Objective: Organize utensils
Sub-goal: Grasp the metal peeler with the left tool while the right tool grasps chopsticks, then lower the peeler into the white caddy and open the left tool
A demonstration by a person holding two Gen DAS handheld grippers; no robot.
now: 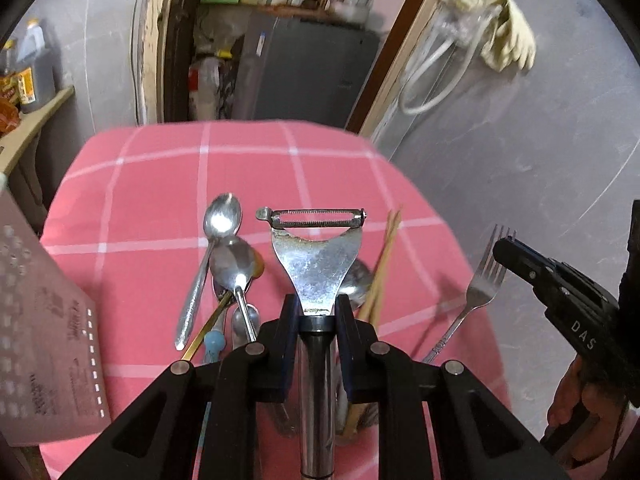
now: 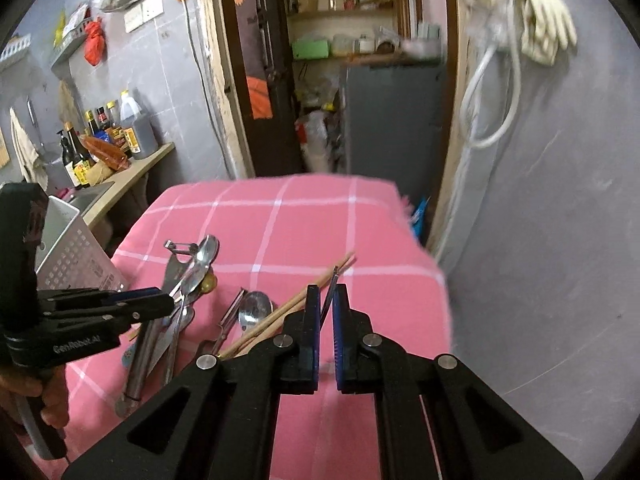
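- The peeler point(image 1: 316, 256) was clamped by its handle between the pads of the left gripper point(image 1: 317, 312), its serrated blade pointing away, raised over the pile of utensils.
- The fork point(image 1: 476, 292) was pinched in the right gripper point(image 2: 326, 300), jaws closed on its thin handle; in the left view its tines stood up past the right edge of the table point(image 1: 160, 184).
- A hand point(image 1: 572, 396) held the right gripper's grip at the table's right side; another hand point(image 2: 48, 404) held the left gripper at the near left.
- The rest of the utensils lay in a loose heap toward the near left of the table: a spoon point(image 1: 218, 236) with its bowl pointing to the far edge, a second spoon point(image 1: 236, 264) overlapping its handle, and a third spoon point(image 2: 254, 310) lying beside the chopsticks.
- The chopsticks point(image 1: 384, 264) lay slanted just right of the heap, tips toward the far right corner.
- A small light-blue handle point(image 1: 214, 340) showed among the spoon handles, partly hidden.
- The table was covered by a pink checked cloth point(image 2: 320, 216).
- A white perforated basket point(image 2: 76, 248) stood at the table's left edge, beside the heap.
- Beyond it, bottles point(image 2: 104, 132) crowded a counter against the left wall.
- A glove point(image 2: 548, 32) and a coiled white hose point(image 2: 488, 120) hung on the right wall.
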